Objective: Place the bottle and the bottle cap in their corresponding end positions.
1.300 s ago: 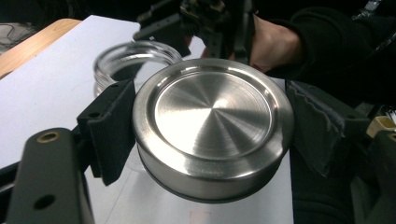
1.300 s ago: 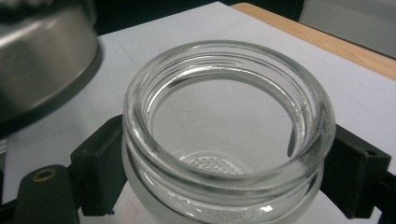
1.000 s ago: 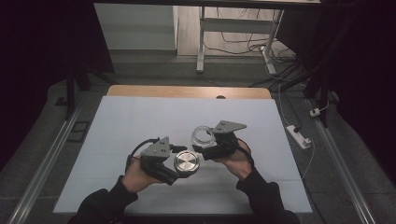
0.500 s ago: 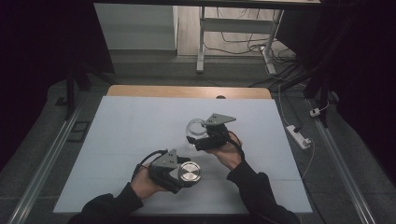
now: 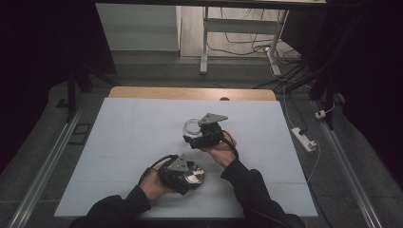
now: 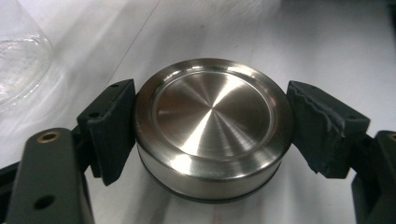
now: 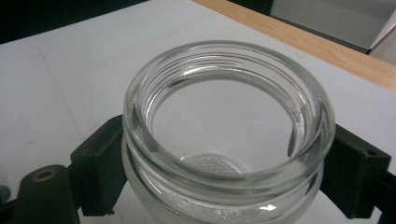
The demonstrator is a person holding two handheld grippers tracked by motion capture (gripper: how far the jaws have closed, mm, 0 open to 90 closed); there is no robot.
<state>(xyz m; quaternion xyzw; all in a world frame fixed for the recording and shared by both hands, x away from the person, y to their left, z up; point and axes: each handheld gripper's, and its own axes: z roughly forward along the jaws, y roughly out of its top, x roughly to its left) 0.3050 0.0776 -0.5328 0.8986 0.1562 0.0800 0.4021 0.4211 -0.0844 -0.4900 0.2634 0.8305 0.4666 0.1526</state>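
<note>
A round brushed-steel lid [image 6: 212, 123] sits between the two black pads of my left gripper [image 6: 212, 135], which is shut on its rim; it rests low over the white table. In the high view the lid [image 5: 194, 175] and left gripper [image 5: 190, 176] are at the front middle. A clear glass jar [image 7: 226, 135], open-mouthed and empty, stands upright with my right gripper [image 7: 229, 172] shut on its sides below the threaded neck. In the high view the jar [image 5: 191, 129] and right gripper [image 5: 196, 137] are near the table's centre, apart from the lid.
The white table top [image 5: 128, 142] has a wooden strip [image 5: 190, 93] along its far edge. A power strip [image 5: 304, 138] and cables lie on the floor at the right. A metal stand [image 5: 204, 38] is beyond the table. The jar's edge [image 6: 18, 56] appears at the left gripper view's upper left.
My left gripper has come down and toward the front edge with the lid. The right gripper has carried the jar to the left and slightly down. The two have drawn apart.
</note>
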